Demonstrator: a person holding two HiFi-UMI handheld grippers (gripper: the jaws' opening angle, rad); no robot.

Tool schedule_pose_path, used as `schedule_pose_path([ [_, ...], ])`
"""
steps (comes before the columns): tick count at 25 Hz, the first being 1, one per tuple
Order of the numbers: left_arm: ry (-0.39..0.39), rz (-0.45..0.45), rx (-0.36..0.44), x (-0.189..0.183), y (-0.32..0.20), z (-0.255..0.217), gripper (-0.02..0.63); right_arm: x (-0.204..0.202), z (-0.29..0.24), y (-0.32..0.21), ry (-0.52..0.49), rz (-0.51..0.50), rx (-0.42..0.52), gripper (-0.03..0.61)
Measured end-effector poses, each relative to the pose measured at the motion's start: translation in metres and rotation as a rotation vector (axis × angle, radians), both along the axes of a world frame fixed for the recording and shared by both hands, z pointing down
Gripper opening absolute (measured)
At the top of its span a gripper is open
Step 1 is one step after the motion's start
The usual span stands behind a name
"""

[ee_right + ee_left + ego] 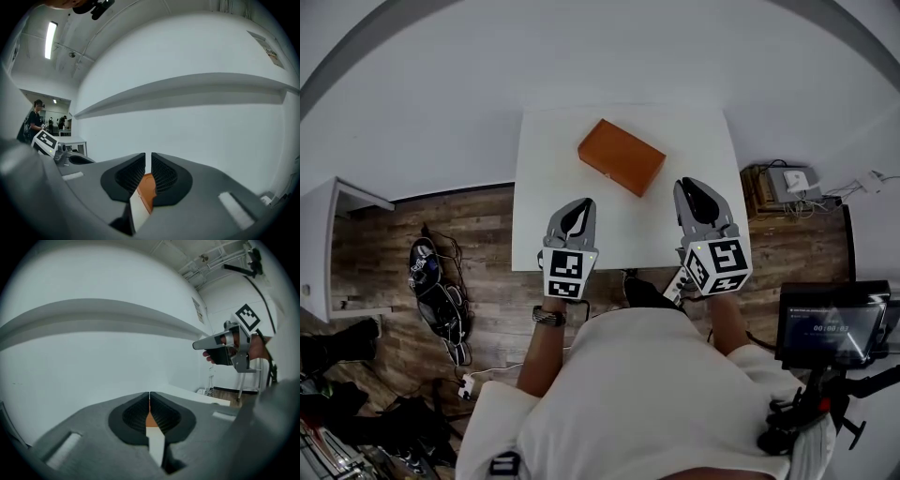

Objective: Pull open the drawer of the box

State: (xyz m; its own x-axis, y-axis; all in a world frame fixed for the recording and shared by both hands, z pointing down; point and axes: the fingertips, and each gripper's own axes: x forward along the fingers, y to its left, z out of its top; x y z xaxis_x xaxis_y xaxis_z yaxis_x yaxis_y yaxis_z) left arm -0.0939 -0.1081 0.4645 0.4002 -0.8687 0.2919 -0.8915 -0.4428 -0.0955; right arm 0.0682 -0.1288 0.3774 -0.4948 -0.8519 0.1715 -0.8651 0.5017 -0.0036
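Barely any orange box (pixel 621 156) past jaws in gripper views; L gripper (pixel 579 204) together, R gripper (pixel 692 186) slightly apart, empty.

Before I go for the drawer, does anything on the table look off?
Only the orange box stands out: it lies turned at an angle to the edges of the white table, towards the far side, not square to you. It looks intact and closed, with no drawer pulled out. Nothing is spilled.
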Motion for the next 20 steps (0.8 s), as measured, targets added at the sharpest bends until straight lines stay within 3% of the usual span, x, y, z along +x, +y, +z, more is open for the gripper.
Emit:
schedule_pose_path([
  [8, 0.000, 0.021, -0.072, 0.023, -0.065, 0.041, 0.040, 0.019, 0.046, -0.070, -0.015, 0.004, -0.085, 0.054],
  [13, 0.038, 0.012, -0.086, 0.019, -0.069, 0.045, 0.046, 0.010, 0.060, -0.069, 0.018, 0.004, -0.110, 0.058],
  [20, 0.046, 0.017, -0.041, 0.020, -0.066, 0.060, 0.048, 0.004, 0.082, -0.070, 0.024, 0.002, -0.135, 0.061],
])
